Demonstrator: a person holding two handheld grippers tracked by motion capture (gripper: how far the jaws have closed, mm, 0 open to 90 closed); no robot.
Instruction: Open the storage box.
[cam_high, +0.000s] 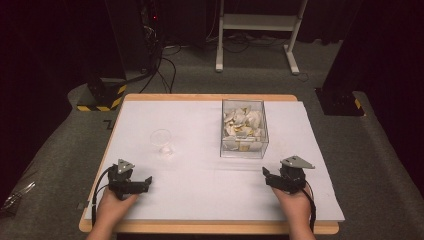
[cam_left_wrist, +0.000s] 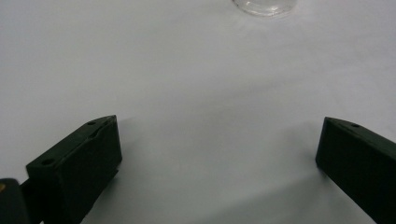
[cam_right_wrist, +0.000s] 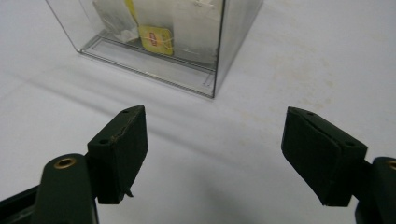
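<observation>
High view: left gripper (cam_high: 148, 181) and right gripper (cam_high: 266, 174) sit near the table's (cam_high: 200, 200) front edge, with bare room between. The glass (cam_high: 162, 142) and box (cam_high: 243, 128) stand farther back.
Left gripper view: jaws wide apart, holding nothing; glass (cam_left_wrist: 264, 6) ahead.
Right gripper view: jaws wide apart, holding nothing; box (cam_right_wrist: 159, 42) corner near.

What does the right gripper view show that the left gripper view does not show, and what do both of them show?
Right gripper view: a clear square plastic box with white paper tea bags inside, one with a yellow tag, ahead of the right tool.
Left gripper view: the round base of a clear glass cup at the top edge, ahead of the left tool.
Both: the white table cover and black jaws standing wide apart with nothing between them.
</observation>
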